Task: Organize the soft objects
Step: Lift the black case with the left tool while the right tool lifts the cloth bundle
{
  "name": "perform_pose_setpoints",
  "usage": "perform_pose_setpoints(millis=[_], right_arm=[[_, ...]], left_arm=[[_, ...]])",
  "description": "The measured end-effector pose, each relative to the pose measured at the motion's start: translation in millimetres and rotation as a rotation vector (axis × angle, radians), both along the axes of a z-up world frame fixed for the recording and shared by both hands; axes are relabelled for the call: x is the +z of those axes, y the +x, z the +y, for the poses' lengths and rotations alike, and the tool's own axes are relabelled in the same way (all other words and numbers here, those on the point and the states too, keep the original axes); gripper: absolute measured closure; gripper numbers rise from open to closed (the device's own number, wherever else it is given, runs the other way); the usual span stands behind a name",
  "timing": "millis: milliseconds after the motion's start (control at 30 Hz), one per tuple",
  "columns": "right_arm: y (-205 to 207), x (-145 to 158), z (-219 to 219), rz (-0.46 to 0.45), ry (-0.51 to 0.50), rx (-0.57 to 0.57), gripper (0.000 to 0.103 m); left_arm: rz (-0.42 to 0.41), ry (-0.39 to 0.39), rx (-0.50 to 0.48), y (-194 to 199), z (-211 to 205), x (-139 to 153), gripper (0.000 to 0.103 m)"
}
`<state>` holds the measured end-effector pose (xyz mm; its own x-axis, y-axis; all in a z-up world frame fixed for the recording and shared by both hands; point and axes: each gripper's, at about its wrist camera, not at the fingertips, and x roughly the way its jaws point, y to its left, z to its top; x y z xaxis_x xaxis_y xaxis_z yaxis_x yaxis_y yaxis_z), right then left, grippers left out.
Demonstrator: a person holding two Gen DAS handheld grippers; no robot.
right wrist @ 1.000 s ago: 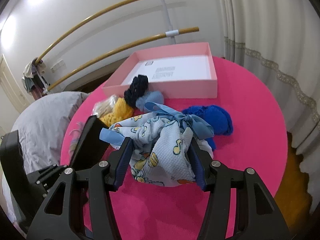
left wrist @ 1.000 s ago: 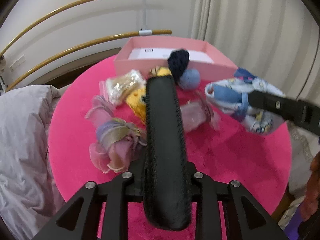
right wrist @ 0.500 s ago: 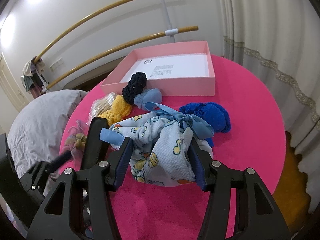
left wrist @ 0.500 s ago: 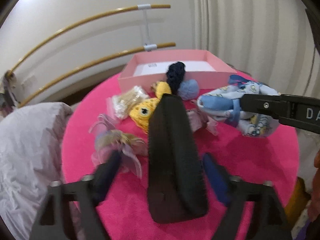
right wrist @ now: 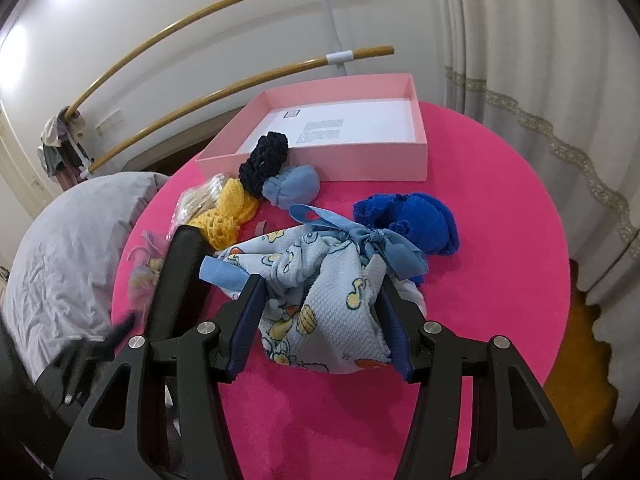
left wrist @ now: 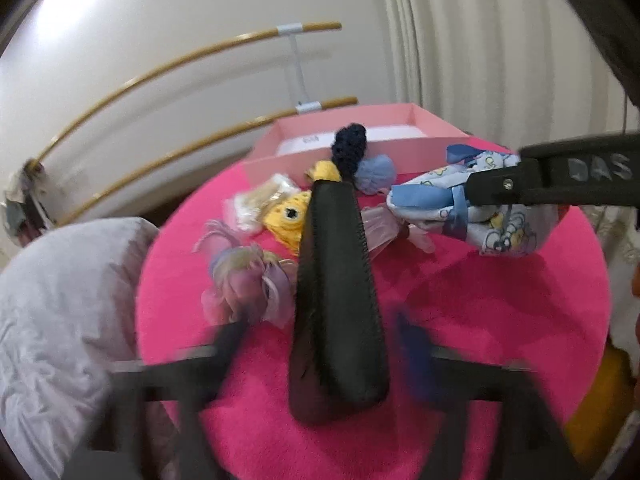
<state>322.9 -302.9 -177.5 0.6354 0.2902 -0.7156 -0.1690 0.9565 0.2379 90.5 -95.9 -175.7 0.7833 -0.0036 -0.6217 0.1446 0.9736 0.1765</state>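
Left wrist: left tongs now spread wide, black pouch released onto pink surface. Right tongs unchanged, clamped on blue printed cloth near box.

Table top: hot pink, fuzzy. Box: pale pink walls, white floor with grey print. Black case: matte black, stitched edges. Cloth bundle: light blue waffle weave, yellow and orange cartoon print, blue ribbon bow. Knit piece: royal blue. Crochet piece: yellow. Scrunchie: navy. Soft ball: dusty blue. Tulle bunch: lilac-pink with yellow. Gripper pads: dark blue on black frame.
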Motion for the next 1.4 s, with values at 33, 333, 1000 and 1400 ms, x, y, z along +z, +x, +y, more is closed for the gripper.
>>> perform_pose_setpoints(millis=[33, 333, 1000, 1400], right_arm=[[0, -1, 0, 0.003, -0.001, 0.000, 0.050], [3, -3, 3, 0.011, -0.006, 0.004, 0.050], [-8, 7, -4, -0.021, 0.004, -0.012, 0.050], [-17, 45, -19, -0.107, 0.017, -0.047, 0.050]], left_arm=[[-0.031, 0.000, 0.002, -5, 1, 1, 0.001], [0.042, -0.128, -0.063, -13, 6, -2, 0.026], [0.202, -0.242, -0.031, 3, 37, 8, 0.086], [0.099, -0.275, -0.084, -17, 40, 81, 0.086]])
